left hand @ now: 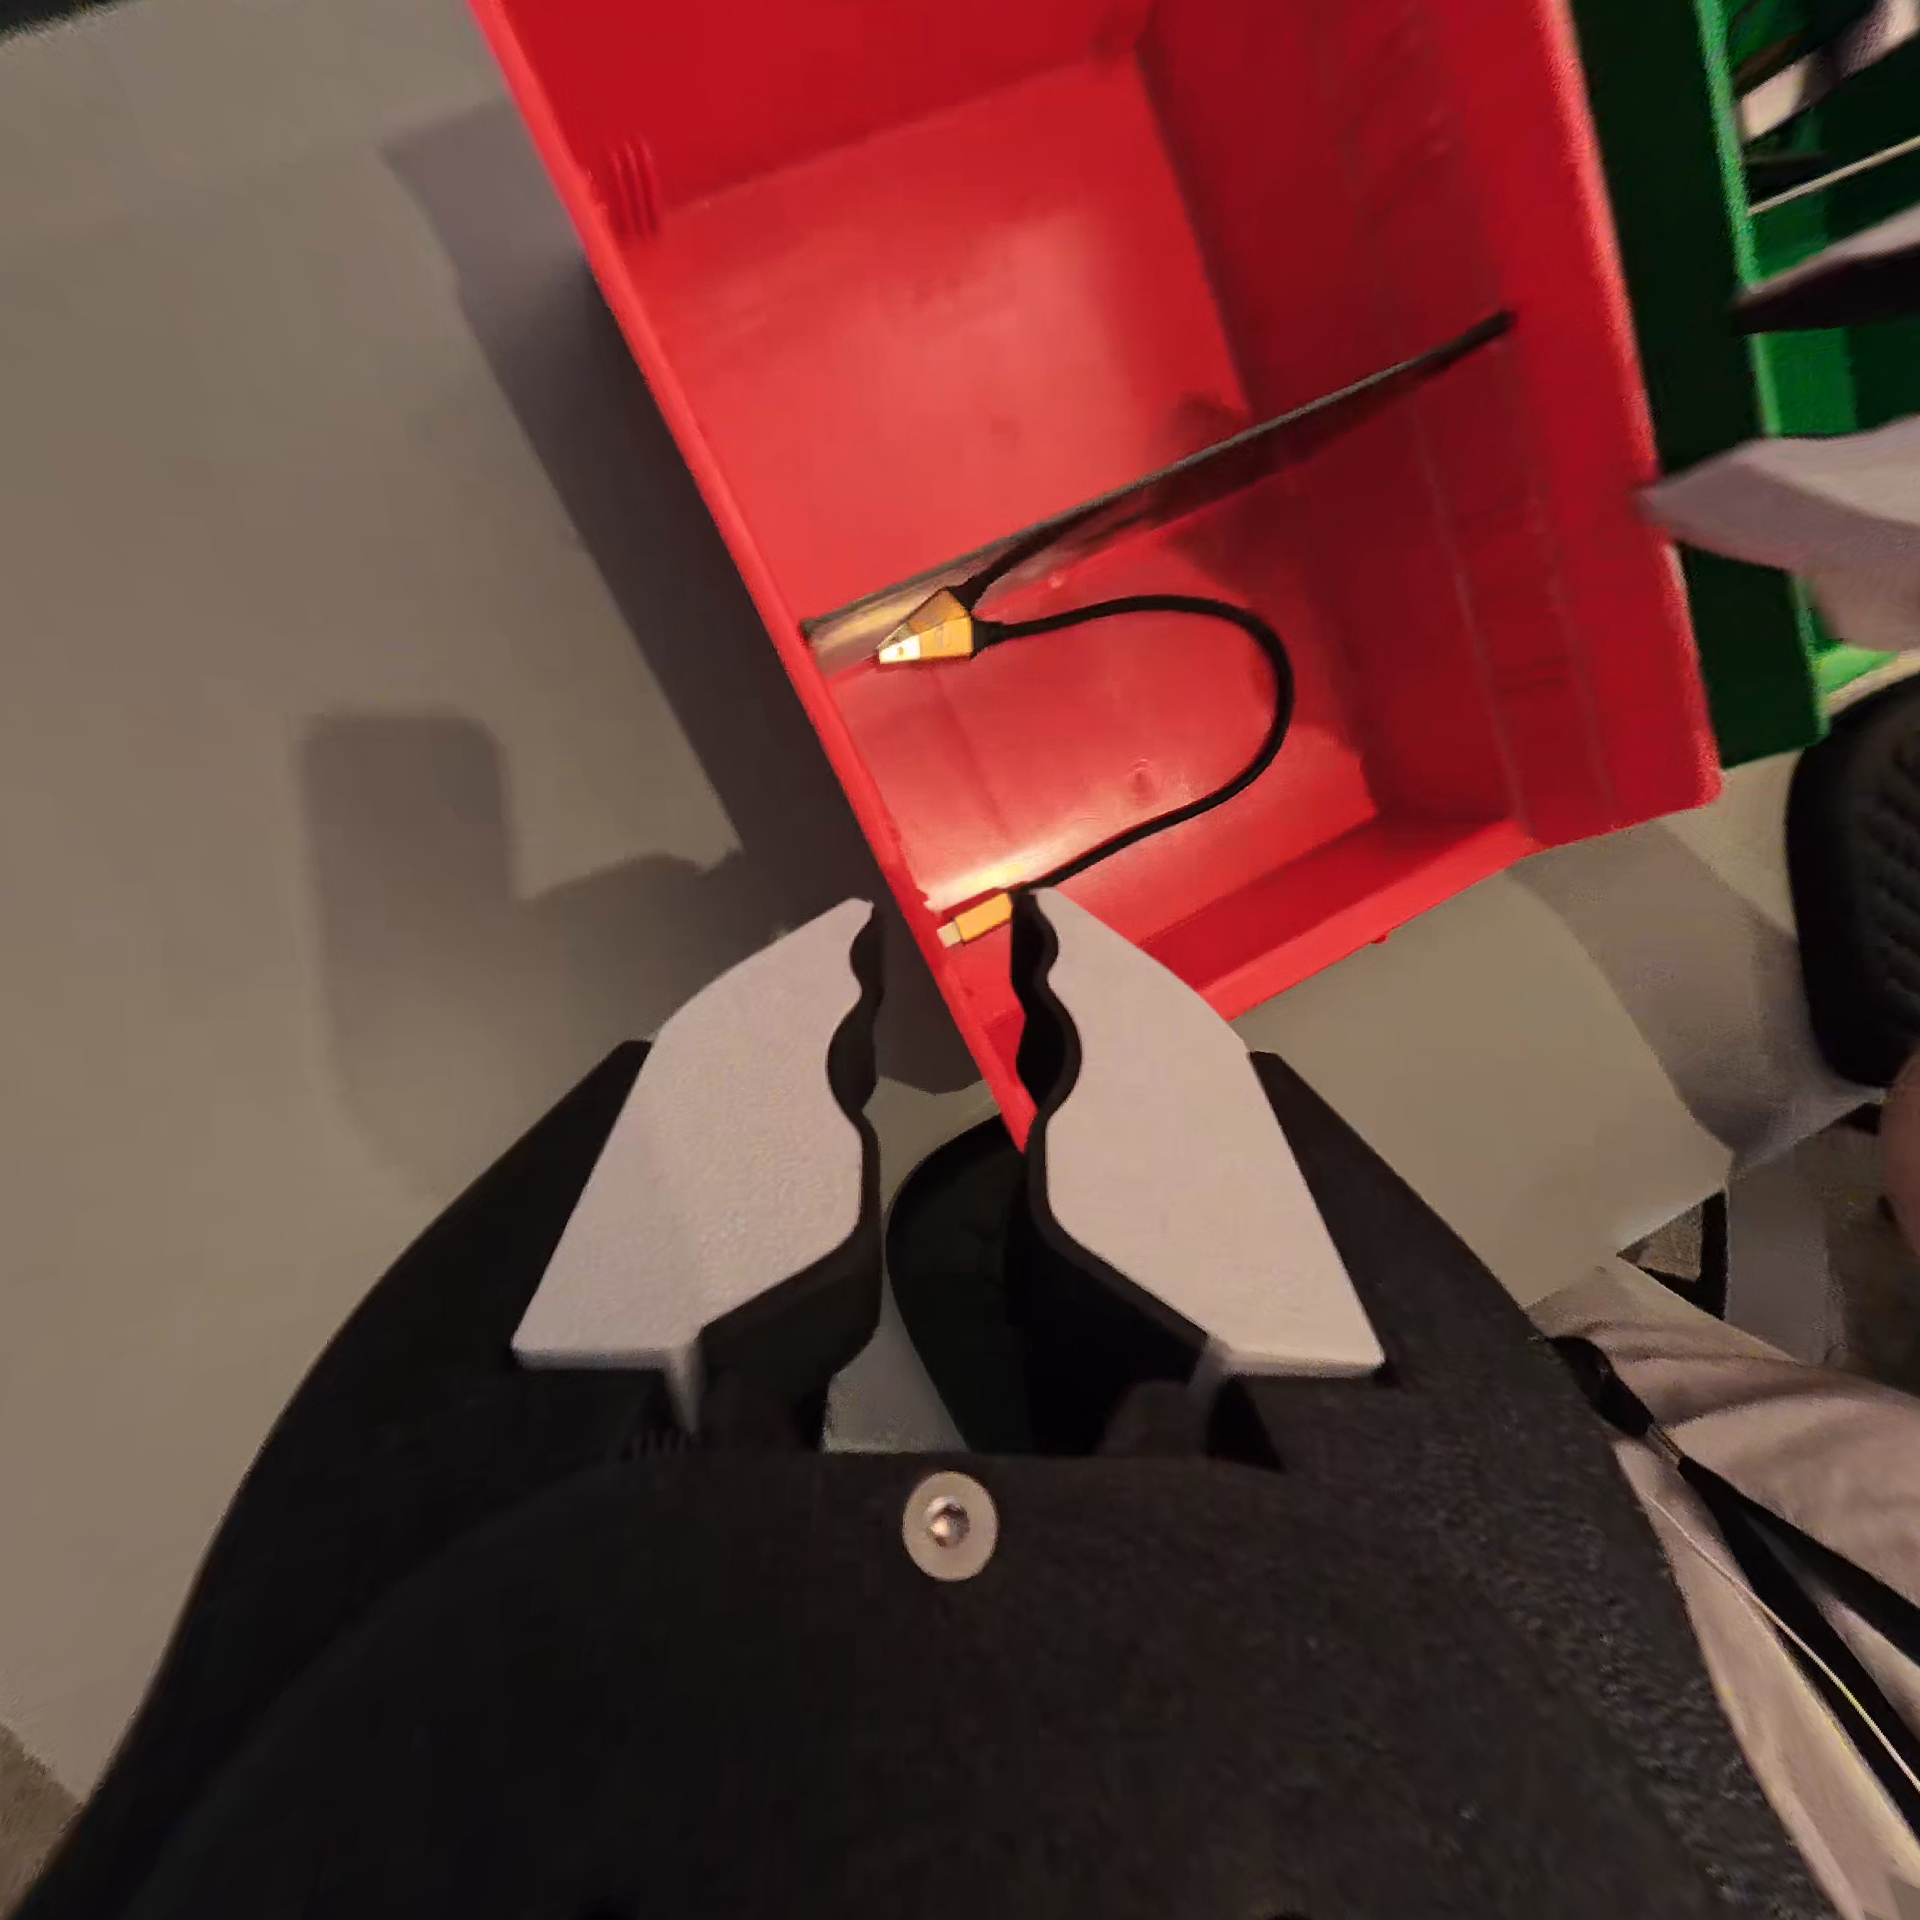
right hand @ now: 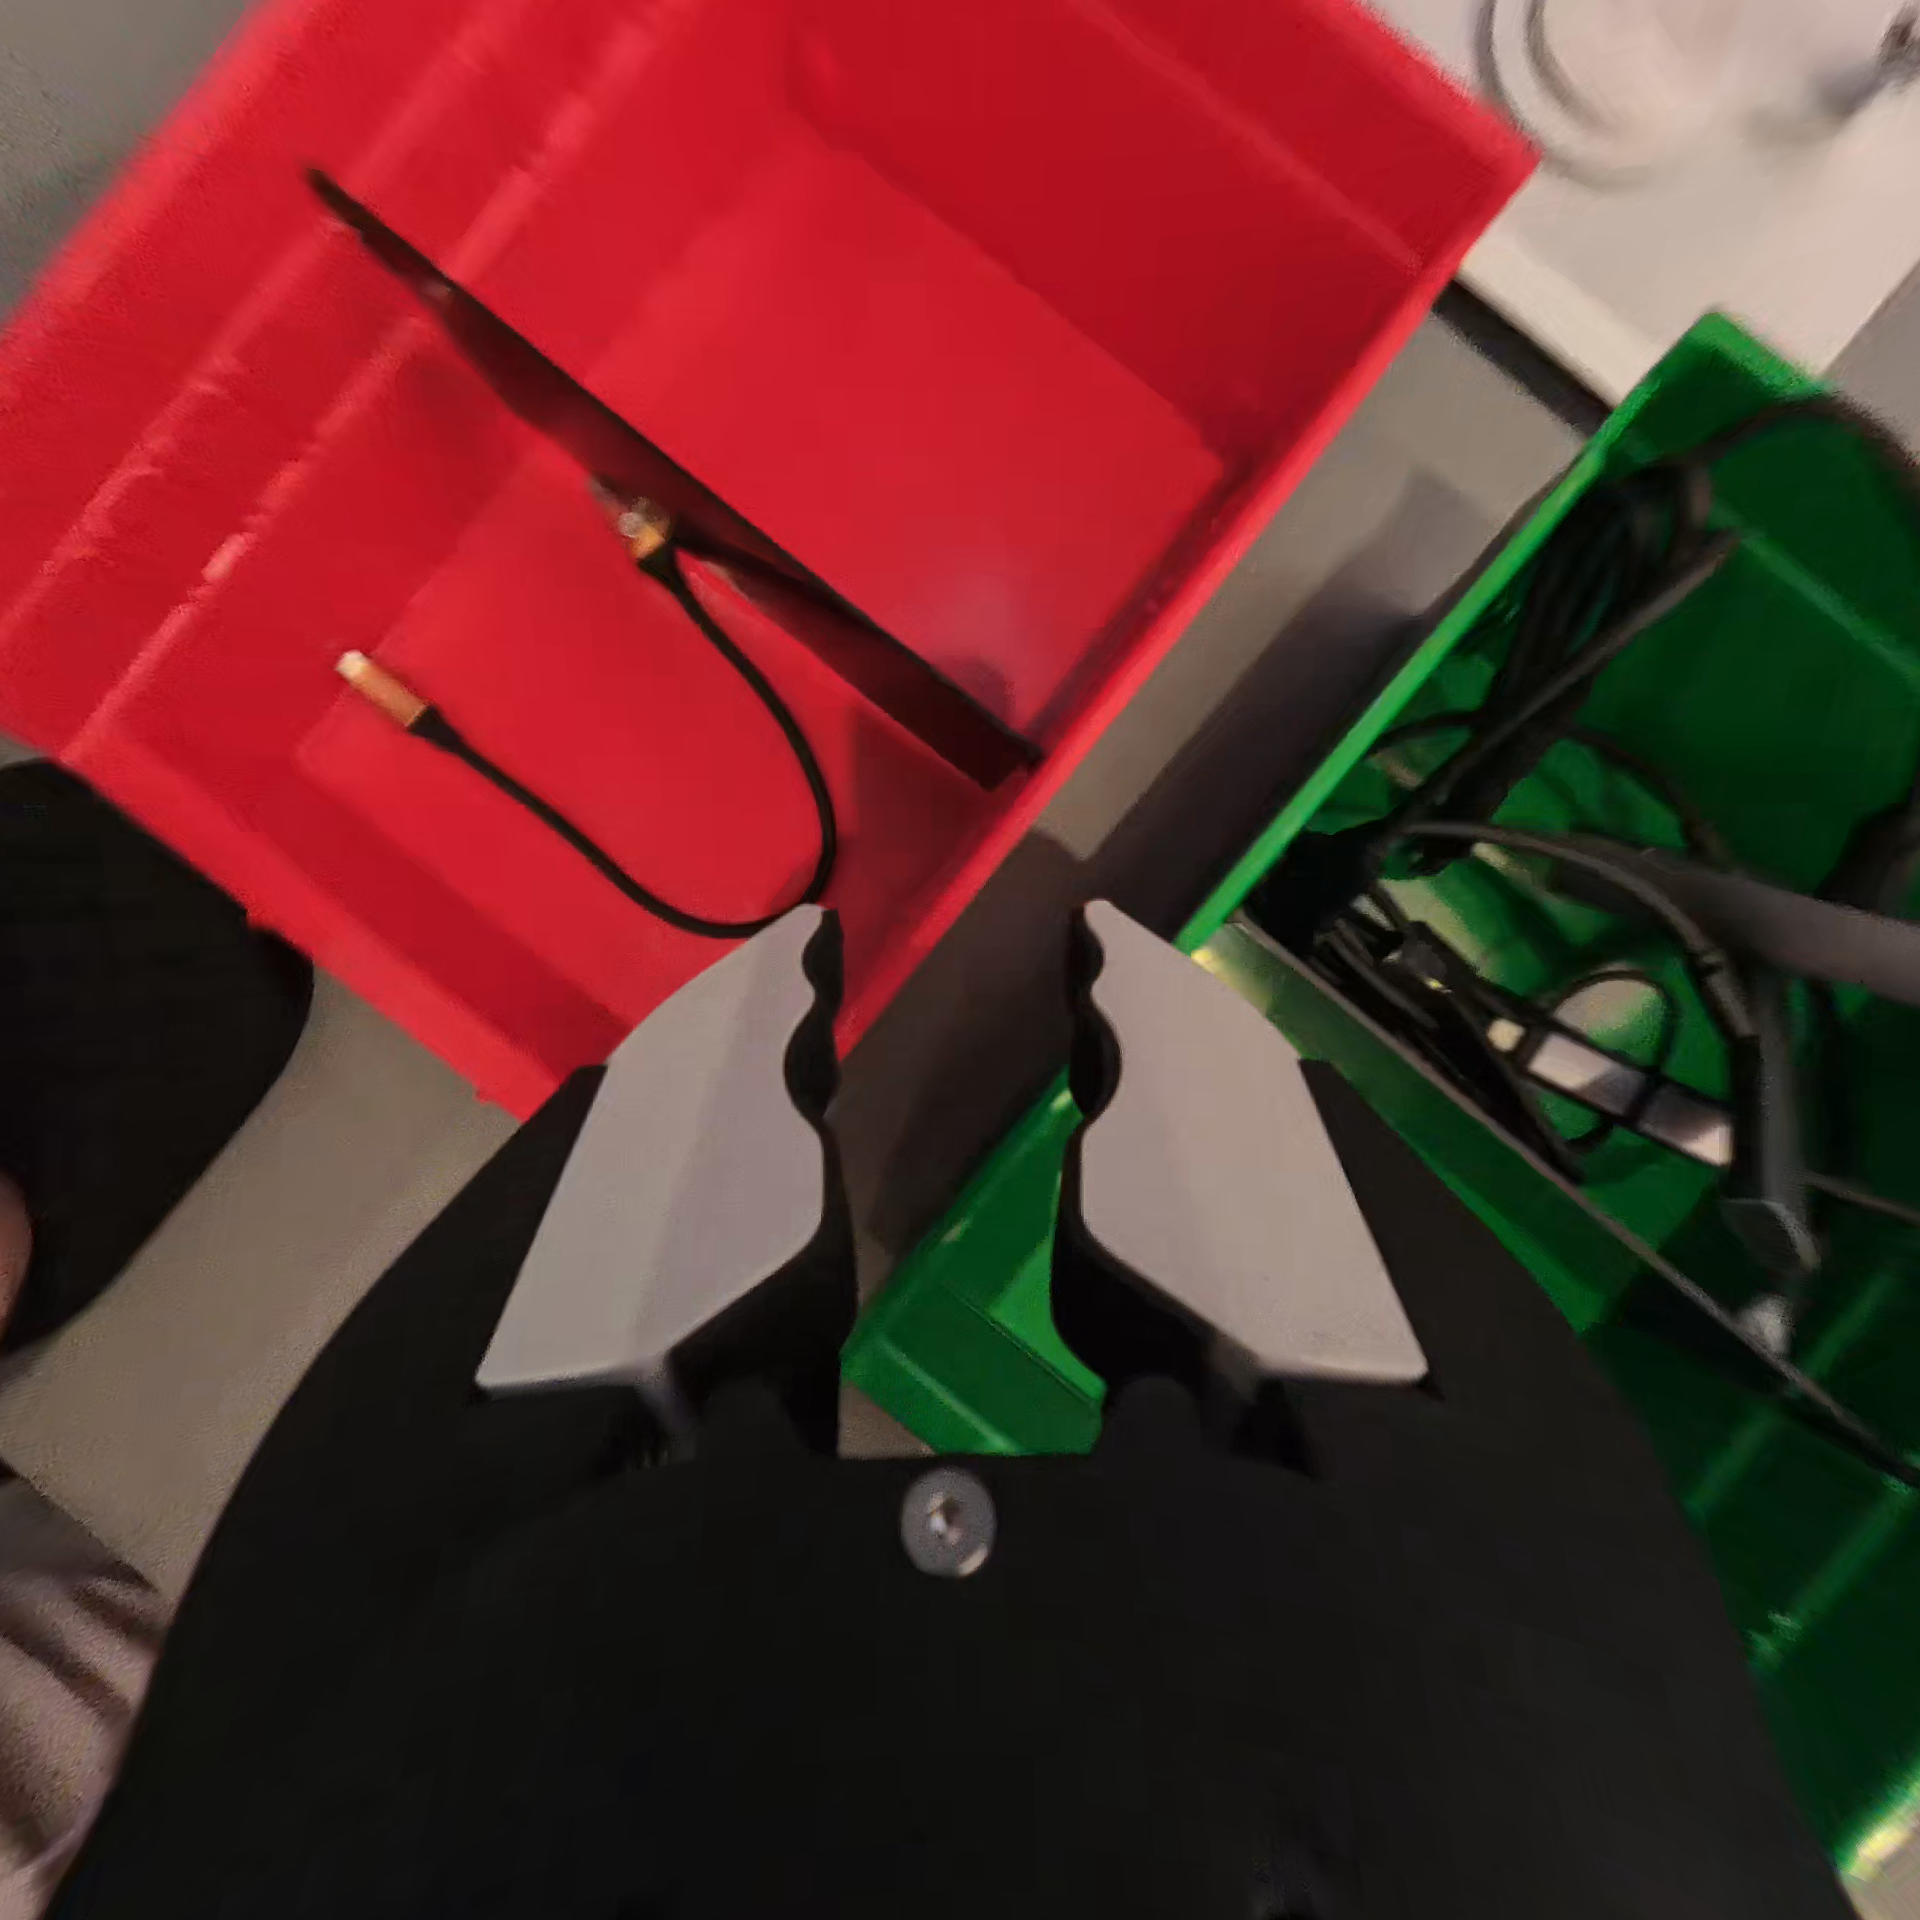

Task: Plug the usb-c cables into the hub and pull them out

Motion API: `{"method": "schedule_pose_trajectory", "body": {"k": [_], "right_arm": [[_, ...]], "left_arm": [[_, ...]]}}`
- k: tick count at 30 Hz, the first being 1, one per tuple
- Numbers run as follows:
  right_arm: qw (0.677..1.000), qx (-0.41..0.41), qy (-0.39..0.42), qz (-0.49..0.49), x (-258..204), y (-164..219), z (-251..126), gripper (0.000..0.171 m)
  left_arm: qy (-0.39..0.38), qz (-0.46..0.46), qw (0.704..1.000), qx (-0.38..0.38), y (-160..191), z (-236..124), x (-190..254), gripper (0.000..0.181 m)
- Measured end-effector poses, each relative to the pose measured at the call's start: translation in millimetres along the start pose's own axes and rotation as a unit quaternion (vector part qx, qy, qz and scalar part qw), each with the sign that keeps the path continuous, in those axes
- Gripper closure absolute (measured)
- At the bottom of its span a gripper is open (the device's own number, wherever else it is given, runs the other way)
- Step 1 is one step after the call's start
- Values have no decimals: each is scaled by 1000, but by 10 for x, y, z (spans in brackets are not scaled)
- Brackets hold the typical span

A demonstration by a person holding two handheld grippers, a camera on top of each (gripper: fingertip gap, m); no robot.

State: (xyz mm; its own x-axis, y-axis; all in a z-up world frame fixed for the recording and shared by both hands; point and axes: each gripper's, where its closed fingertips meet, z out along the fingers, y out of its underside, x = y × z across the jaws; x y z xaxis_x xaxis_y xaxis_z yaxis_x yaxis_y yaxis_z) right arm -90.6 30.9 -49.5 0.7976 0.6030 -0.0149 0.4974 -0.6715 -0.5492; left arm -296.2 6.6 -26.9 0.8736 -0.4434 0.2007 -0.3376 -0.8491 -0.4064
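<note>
A short black usb-c cable (left hand: 1273,717) with gold plugs lies in the near compartment of a red bin (left hand: 935,364). One plug (left hand: 977,920) lies by the bin's near left wall, and the other (left hand: 930,639) rests against a black divider (left hand: 1195,468). My left gripper (left hand: 945,914) is open and empty, its fingers on either side of that wall, the right fingertip next to the near plug. My right gripper (right hand: 956,920) is open and empty over the gap between the red bin (right hand: 935,312) and a green bin (right hand: 1766,727). The cable (right hand: 810,810) also shows in the right wrist view.
The green bin holds several tangled black cables (right hand: 1558,644) and a slim grey device (right hand: 1631,1091), possibly the hub. Both bins stand on a grey tabletop (left hand: 260,520). A black object (right hand: 104,987) sits at the left edge of the right wrist view. Tip to tip, the grippers are about 20 cm apart.
</note>
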Motion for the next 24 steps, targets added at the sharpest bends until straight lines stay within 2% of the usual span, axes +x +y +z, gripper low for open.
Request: {"method": "schedule_pose_trajectory", "body": {"k": [1, 4, 8, 11, 15, 18, 19, 20, 21, 24], "right_arm": [[1000, -10, -11, 20, -39, -19, 98, 131], [996, -47, 0, 69, -30, -3, 290, 137], [989, -109, 40, 94, -51, 2, 394, 125], [984, -131, 39, 118, -129, -1, 518, 125], [984, -103, 40, 143, -109, -105, 655, 143], [970, -184, 32, 153, -127, 158, 794, 136], [968, -200, 33, 149, -132, 219, 841, 140], [969, -201, 15, 146, -177, 231, 893, 155], [968, -195, -3, 157, -203, 217, 923, 161], [966, -201, -18, 160, -179, 212, 922, 163]], "left_arm": [[6, 13, 1000, 6, -6, -20, 45, 159], [16, 45, 999, 12, 5, -45, 124, 159], [35, 57, 997, 26, -31, -74, 184, 159], [47, 69, 995, 46, -73, -123, 227, 159], [59, 82, 993, 64, -77, -188, 265, 159], [67, 85, 991, 74, -74, -223, 273, 160], [69, 85, 991, 76, -68, -233, 267, 160], [69, 84, 991, 79, -65, -243, 258, 160], [69, 83, 991, 83, -69, -256, 244, 160], [65, 69, 990, 106, -120, -324, 196, 162]]}}
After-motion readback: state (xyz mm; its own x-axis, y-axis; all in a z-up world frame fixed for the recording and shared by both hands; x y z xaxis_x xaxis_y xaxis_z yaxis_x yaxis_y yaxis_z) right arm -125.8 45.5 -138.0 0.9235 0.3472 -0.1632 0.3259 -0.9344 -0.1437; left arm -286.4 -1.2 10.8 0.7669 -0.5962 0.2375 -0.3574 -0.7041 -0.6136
